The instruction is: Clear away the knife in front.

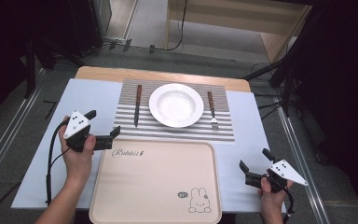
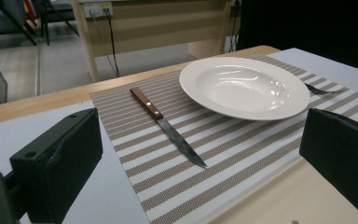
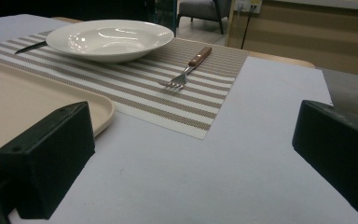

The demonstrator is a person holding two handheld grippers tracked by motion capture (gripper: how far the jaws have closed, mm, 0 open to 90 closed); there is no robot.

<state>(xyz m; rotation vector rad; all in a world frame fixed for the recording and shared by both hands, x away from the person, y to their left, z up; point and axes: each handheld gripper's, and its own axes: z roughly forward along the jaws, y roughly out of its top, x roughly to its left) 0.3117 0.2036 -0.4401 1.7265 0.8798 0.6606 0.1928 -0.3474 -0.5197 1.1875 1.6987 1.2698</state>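
Observation:
A white deep plate (image 1: pixel 176 104) (image 2: pixel 244 86) (image 3: pixel 109 38) sits in the middle of a striped placemat (image 1: pixel 177 131) (image 2: pixel 205 168) (image 3: pixel 186 100). A wood-handled knife (image 1: pixel 137 105) (image 2: pixel 168 126) lies left of the plate, a wood-handled fork (image 1: pixel 211 110) (image 3: pixel 186 70) right of it. My left gripper (image 1: pixel 103 123) (image 2: pixel 200 163) is open near the mat's left edge, aimed toward the knife, with nothing between its jaws. My right gripper (image 1: pixel 255 159) (image 3: pixel 191 154) is open over the white cloth near the front right, empty.
A beige tray (image 1: pixel 156 179) (image 2: pixel 279 200) (image 3: pixel 23 100) with a rabbit print lies in front of the mat, between my hands. A white cloth (image 1: pixel 42 154) (image 3: pixel 242 154) covers the wooden table (image 1: pixel 98 72). Dark stands and cables surround the table.

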